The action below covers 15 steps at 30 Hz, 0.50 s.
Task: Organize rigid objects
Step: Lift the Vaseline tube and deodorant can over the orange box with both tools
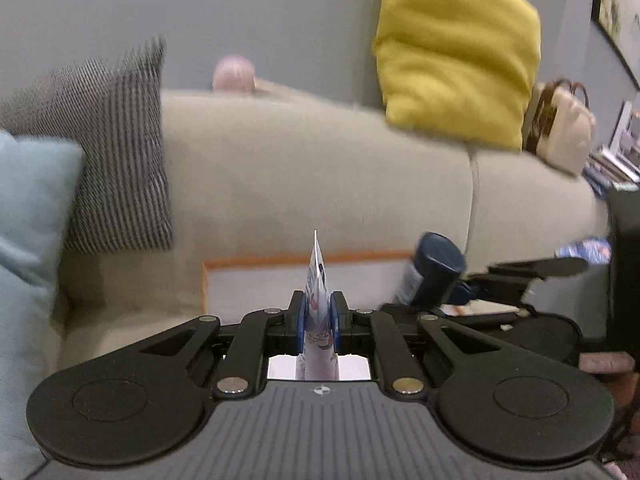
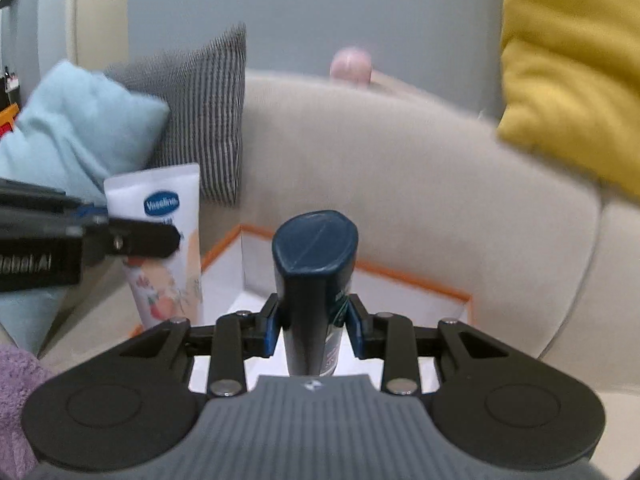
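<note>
My left gripper (image 1: 318, 322) is shut on a white Vaseline tube (image 1: 317, 276), seen edge-on, held upright above a white box with orange rim (image 1: 256, 261) on the beige sofa. The tube also shows face-on in the right wrist view (image 2: 160, 232), with the left gripper (image 2: 160, 240) clamped on it. My right gripper (image 2: 314, 326) is shut on a dark blue-capped bottle (image 2: 316, 256), held upright over the same box (image 2: 416, 278). In the left wrist view the bottle (image 1: 434, 272) and the right gripper (image 1: 472, 286) are to the right.
A grey striped cushion (image 1: 116, 148), a light blue cushion (image 1: 28, 208) and a yellow cushion (image 1: 456, 52) lean on the sofa back (image 1: 300, 176). A cream handbag (image 1: 560, 128) sits at right. A purple cloth (image 2: 16, 392) lies at lower left.
</note>
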{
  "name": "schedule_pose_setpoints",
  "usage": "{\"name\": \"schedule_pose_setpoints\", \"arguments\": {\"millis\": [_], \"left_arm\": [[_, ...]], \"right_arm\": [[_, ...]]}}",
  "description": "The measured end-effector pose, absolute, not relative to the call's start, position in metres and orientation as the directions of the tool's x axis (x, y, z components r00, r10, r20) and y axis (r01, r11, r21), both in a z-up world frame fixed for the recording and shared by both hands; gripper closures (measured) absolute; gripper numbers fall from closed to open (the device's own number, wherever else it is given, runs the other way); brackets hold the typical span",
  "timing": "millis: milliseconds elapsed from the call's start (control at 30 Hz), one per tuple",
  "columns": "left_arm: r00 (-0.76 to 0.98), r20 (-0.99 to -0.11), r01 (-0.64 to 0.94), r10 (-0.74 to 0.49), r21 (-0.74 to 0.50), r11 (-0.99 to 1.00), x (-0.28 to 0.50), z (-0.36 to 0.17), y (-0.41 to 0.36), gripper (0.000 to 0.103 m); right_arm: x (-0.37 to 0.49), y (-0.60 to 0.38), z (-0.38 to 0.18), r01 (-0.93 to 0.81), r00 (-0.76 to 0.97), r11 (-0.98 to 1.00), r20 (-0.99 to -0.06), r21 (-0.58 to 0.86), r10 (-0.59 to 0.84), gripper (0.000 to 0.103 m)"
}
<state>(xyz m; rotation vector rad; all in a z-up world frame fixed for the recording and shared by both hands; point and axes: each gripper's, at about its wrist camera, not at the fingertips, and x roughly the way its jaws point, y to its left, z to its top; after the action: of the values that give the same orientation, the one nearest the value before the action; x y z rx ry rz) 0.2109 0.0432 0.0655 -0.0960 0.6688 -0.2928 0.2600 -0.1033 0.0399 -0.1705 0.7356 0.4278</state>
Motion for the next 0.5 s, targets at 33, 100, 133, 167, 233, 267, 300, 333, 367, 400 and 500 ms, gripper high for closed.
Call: {"name": "schedule_pose_setpoints", "arguments": {"millis": [33,100,133,167,233,267,300,333,367,400,500], "left_arm": [[0.727,-0.614,0.241,-0.308,-0.192,0.951,0.217,0.059,0.044,0.09],[0.685,-0.652,0.253,-0.323,-0.203,0.946,0.23,0.045,0.045,0.09],[0.662,-0.673,0.258,-0.329,-0.208,0.943,0.237,0.038,0.045,0.09],[0.638,-0.693,0.26,-0.335,-0.216,0.941,0.243,0.03,0.047,0.09],[0.589,-0.73,0.268,-0.347,-0.229,0.936,0.257,0.014,0.046,0.09],[0.568,-0.745,0.271,-0.348,-0.23,0.935,0.263,0.008,0.045,0.09],[0.549,-0.76,0.273,-0.346,-0.228,0.934,0.268,0.002,0.045,0.09],[0.533,-0.773,0.274,-0.343,-0.225,0.935,0.272,-0.004,0.046,0.09],[0.518,-0.785,0.275,-0.339,-0.223,0.935,0.276,-0.008,0.047,0.09],[0.504,-0.796,0.275,-0.336,-0.221,0.936,0.28,-0.012,0.05,0.09],[0.466,-0.824,0.268,-0.322,-0.216,0.939,0.297,-0.024,0.053,0.09]], "right_arm": [[0.266,-0.102,0.031,-0.437,0.637,0.899,-0.7,0.016,0.322,0.068],[0.272,-0.102,0.017,-0.443,0.591,0.895,-0.732,0.056,0.338,0.068],[0.277,-0.102,0.009,-0.44,0.566,0.894,-0.747,0.082,0.348,0.068],[0.282,-0.102,0.002,-0.437,0.54,0.893,-0.763,0.106,0.355,0.068],[0.29,-0.101,-0.013,-0.434,0.494,0.89,-0.789,0.141,0.366,0.068],[0.295,-0.101,-0.021,-0.43,0.468,0.888,-0.8,0.165,0.375,0.068],[0.3,-0.101,-0.028,-0.423,0.444,0.886,-0.809,0.189,0.385,0.068],[0.305,-0.102,-0.035,-0.415,0.42,0.885,-0.818,0.212,0.393,0.068],[0.305,-0.103,-0.043,-0.406,0.404,0.885,-0.824,0.228,0.398,0.068],[0.31,-0.103,-0.048,-0.401,0.39,0.884,-0.829,0.24,0.401,0.068],[0.322,-0.102,-0.06,-0.389,0.351,0.879,-0.838,0.275,0.418,0.068]]}}
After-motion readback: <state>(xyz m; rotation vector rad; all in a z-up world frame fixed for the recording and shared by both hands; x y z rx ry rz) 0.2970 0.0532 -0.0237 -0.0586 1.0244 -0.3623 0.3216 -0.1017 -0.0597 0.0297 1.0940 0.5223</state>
